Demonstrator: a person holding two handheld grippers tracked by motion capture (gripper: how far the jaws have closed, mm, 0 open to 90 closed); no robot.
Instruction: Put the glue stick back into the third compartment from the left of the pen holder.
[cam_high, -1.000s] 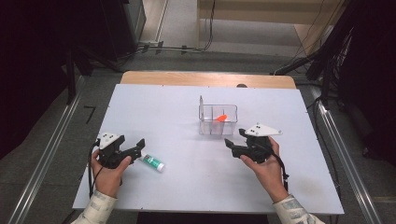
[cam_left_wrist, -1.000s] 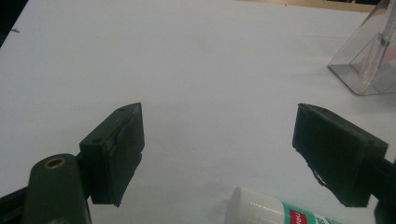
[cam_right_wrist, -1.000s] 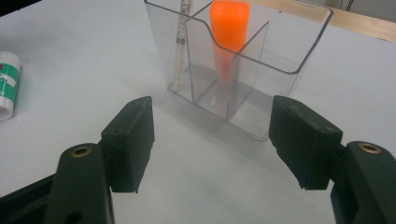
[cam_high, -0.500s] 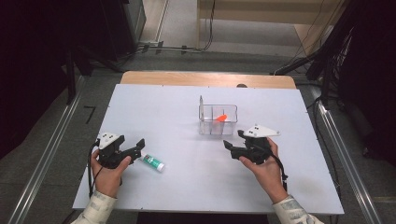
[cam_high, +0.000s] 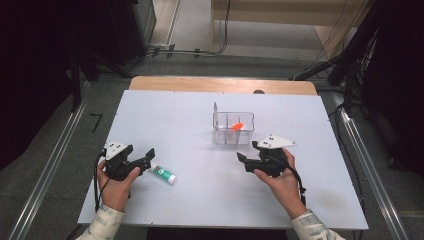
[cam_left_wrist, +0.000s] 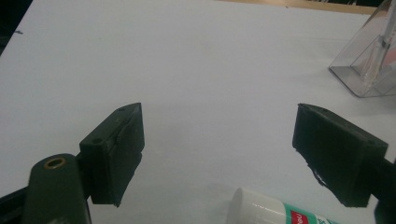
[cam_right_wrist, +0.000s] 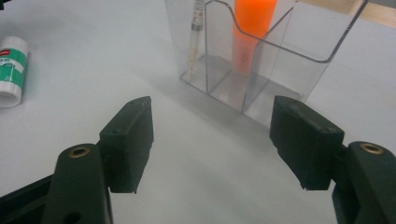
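Resting wide-jawed and empty, the left gripper (cam_high: 145, 157) has kept still with the glue stick (cam_high: 164, 174) lying just ahead, the right gripper (cam_high: 246, 162) likewise open beside the clear organizer (cam_high: 233, 128), so pickup looks next.

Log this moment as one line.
left claw: open, beside glue stick | right claw: open, empty, near clear organizer | orange marker: in organizer
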